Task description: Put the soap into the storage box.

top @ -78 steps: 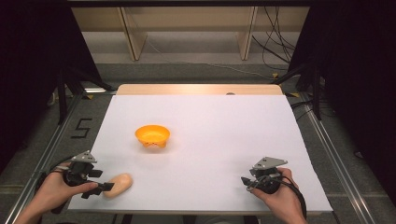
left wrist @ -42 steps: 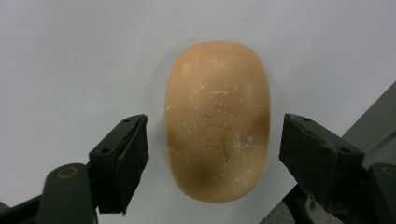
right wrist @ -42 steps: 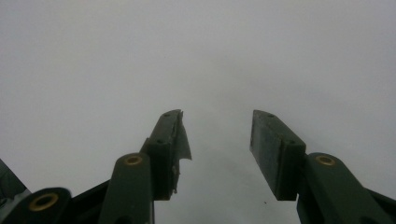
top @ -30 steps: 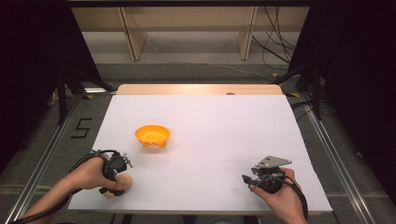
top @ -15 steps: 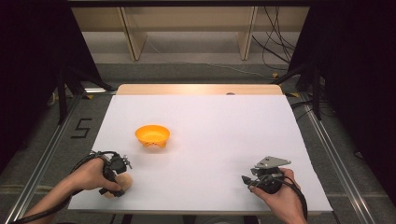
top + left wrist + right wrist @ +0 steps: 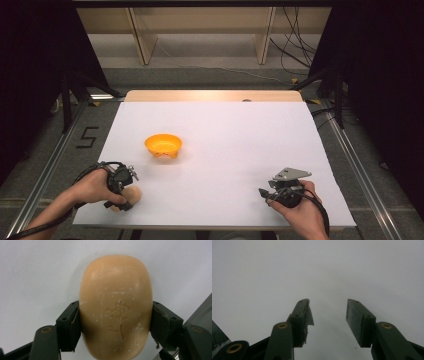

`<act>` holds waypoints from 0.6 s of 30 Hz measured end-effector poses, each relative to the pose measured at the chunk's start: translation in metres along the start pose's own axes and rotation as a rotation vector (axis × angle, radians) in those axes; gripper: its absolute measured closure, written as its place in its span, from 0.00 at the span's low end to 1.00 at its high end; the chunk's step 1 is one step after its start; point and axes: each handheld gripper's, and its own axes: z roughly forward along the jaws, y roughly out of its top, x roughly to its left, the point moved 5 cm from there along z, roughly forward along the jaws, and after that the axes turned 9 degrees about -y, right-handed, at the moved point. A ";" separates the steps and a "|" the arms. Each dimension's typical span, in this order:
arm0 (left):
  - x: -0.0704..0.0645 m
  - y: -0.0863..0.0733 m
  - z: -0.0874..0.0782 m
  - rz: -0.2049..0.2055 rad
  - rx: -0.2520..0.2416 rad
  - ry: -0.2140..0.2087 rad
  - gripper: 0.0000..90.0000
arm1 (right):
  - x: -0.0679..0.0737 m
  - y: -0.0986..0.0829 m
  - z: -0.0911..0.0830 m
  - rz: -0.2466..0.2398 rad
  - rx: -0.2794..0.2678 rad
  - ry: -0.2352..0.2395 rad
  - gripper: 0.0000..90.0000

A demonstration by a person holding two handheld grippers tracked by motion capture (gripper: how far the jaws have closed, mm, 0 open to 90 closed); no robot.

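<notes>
High view: one tan soap bar (image 6: 132, 195) at the white table's (image 6: 225, 135) near left edge, clamped by the left gripper (image 6: 125, 200); one orange bowl (image 6: 163, 145) beyond; right gripper (image 6: 265, 194) jaws apart, empty.

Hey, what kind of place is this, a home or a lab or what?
Likely a lab bench for recording handling. A white table stands between black curtains, with loose cables on the floor beyond and few props: a soap and an orange bowl.
</notes>
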 end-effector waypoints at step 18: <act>0.004 -0.002 -0.012 0.087 -0.033 0.027 0.36 | 0.002 0.000 0.000 0.019 0.009 0.009 0.60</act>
